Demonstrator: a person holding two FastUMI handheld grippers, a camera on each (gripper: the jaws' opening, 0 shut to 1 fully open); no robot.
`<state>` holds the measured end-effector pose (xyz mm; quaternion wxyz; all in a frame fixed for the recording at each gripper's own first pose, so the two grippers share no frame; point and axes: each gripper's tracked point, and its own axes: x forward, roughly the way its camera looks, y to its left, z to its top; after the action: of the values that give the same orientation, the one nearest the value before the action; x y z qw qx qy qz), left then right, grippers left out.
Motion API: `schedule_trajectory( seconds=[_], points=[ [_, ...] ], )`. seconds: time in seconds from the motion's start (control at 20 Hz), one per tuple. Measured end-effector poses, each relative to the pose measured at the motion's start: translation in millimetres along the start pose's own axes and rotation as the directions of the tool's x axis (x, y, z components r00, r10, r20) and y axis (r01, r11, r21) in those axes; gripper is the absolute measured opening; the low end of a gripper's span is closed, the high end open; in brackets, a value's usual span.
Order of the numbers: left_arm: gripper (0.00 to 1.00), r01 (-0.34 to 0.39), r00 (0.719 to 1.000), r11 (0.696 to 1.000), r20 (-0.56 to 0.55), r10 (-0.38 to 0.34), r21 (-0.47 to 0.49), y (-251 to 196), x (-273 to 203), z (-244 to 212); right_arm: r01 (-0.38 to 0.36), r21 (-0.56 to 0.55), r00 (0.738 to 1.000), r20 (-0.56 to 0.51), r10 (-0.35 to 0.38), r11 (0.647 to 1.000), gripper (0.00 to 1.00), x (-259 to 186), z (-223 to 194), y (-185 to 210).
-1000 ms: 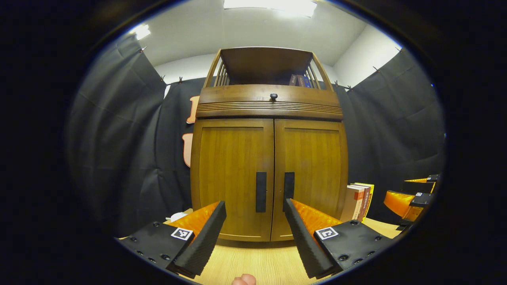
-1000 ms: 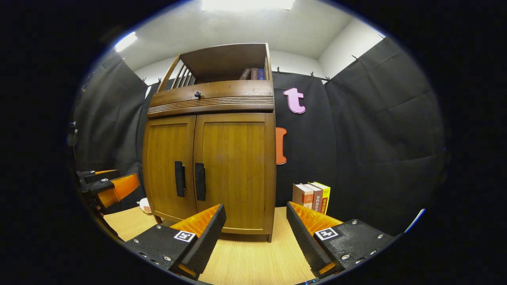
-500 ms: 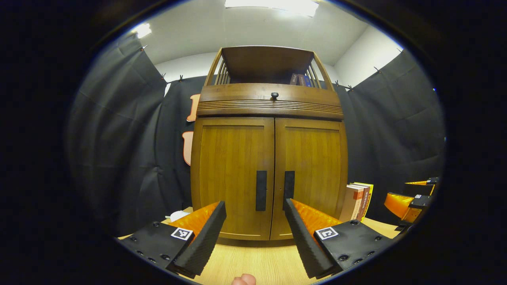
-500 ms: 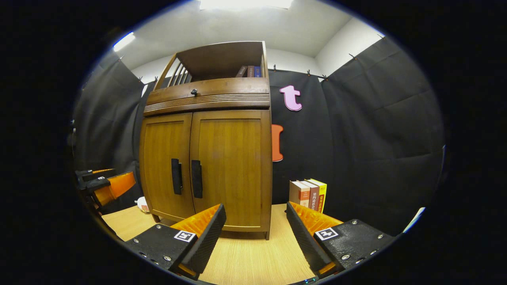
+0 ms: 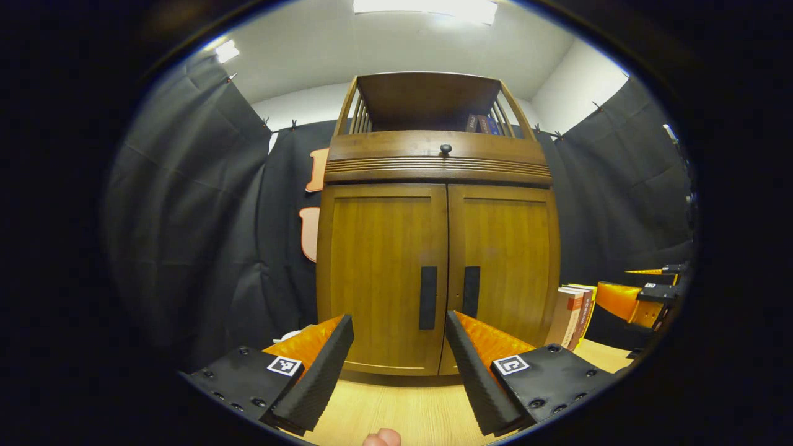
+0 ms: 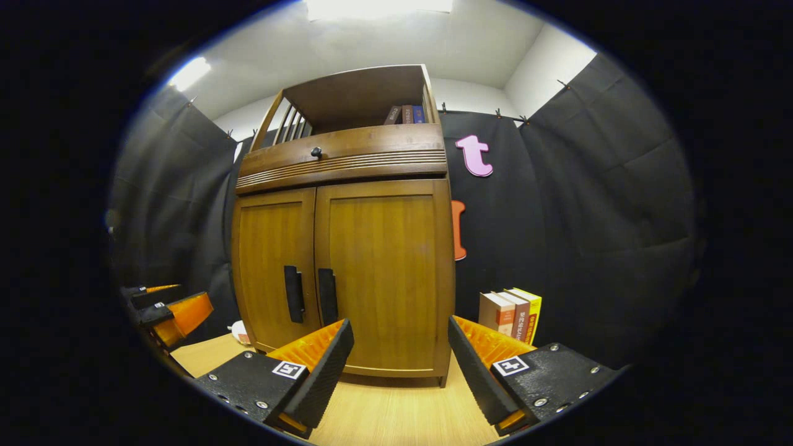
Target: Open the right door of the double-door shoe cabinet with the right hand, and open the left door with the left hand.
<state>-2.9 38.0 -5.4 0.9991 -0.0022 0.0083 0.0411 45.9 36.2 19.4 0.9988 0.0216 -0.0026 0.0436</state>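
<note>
Both claws, left (image 5: 399, 365) and right (image 6: 399, 371), gaped empty before the shut brown wooden double-door shoe cabinet (image 6: 347, 272); its close-set dark vertical handles (image 6: 310, 296) risked a wrong-door grab.

Your scene is brightly lit, ceiling light (image 5: 425, 6) blown out overhead, focus sharp, shoe cabinet (image 5: 437, 223) bowed by fisheye, edges darkened.

Left gripper view squarely facing cabinet (image 5: 437, 260), right gripper view angled from its right, both near
</note>
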Motion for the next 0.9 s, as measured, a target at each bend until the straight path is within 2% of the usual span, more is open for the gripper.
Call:
schedule_trajectory(
  seconds=[0.2, 0.5, 0.7, 0.9],
  points=[
    [0.97, -0.028, 1.0, 1.0, -0.001, 0.028, -0.004, 11, -2, -2, -0.074, 0.0, 0.997, 0.017, 0.074, 0.997, 0.94, 42, 12, 27],
    [0.98, -0.054, 0.998, 0.999, 0.017, 0.054, 0.006, 26, -6, 2, -0.141, 0.023, 0.99, 0.012, 0.141, 0.99, 0.94, 110, 7, 73],
    [0.98, -0.058, 0.998, 0.998, 0.022, 0.058, 0.006, 33, -8, 4, -0.158, 0.003, 0.987, -0.002, 0.158, 0.987, 0.94, 146, -5, 99],
    [0.97, -0.066, 0.998, 0.998, 0.017, 0.066, 0.013, 39, -7, 3, -0.128, -0.005, 0.991, -0.036, 0.128, 0.992, 0.94, 179, -27, 109]
  ],
)
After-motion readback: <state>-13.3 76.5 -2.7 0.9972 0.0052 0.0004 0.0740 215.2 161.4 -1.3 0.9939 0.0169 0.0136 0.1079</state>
